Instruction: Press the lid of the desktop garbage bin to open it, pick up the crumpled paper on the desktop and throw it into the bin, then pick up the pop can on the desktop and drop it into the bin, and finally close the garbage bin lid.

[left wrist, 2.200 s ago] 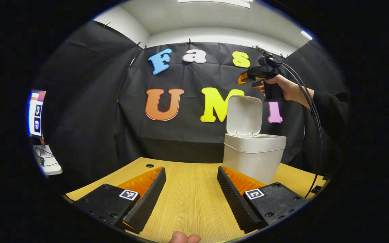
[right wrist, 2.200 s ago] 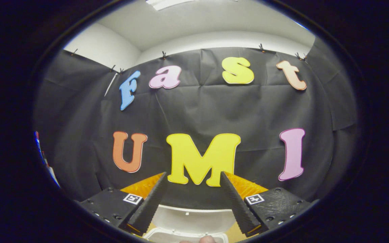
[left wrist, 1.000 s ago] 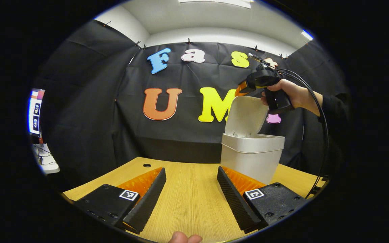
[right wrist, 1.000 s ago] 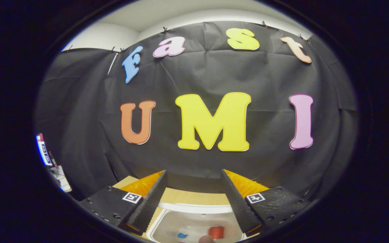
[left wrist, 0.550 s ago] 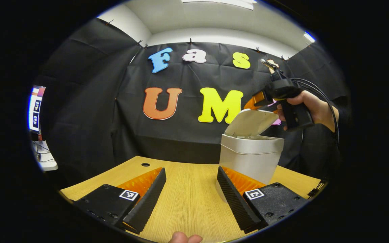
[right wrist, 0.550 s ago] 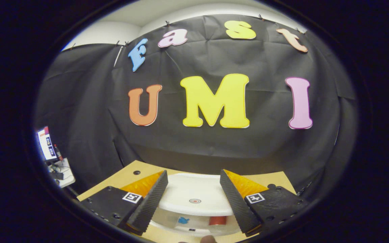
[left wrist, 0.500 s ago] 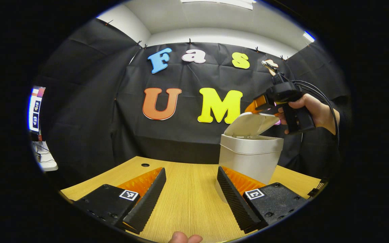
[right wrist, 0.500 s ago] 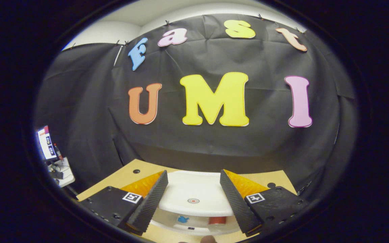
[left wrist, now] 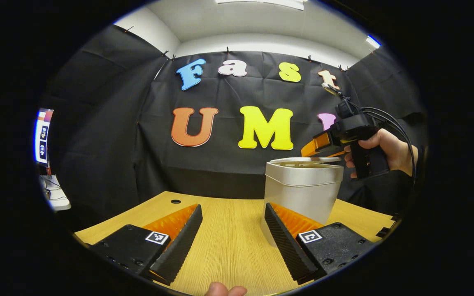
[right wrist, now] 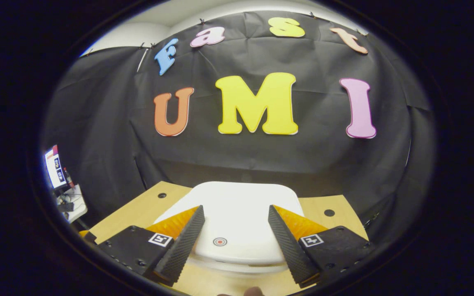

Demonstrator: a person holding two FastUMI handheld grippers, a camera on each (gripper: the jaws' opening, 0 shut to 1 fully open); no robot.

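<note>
With both spread, empty grippers (left wrist: 233,236) (right wrist: 236,242), the flat white plastic lid (right wrist: 237,213) is seen nearly down on the pale square bin (left wrist: 300,191), so only latching is judged left.

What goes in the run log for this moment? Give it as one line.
stage: closing lid | lid: nearly flat on bin | right hand-held gripper: open, over lid | left hand-held gripper: open, above desk
</note>
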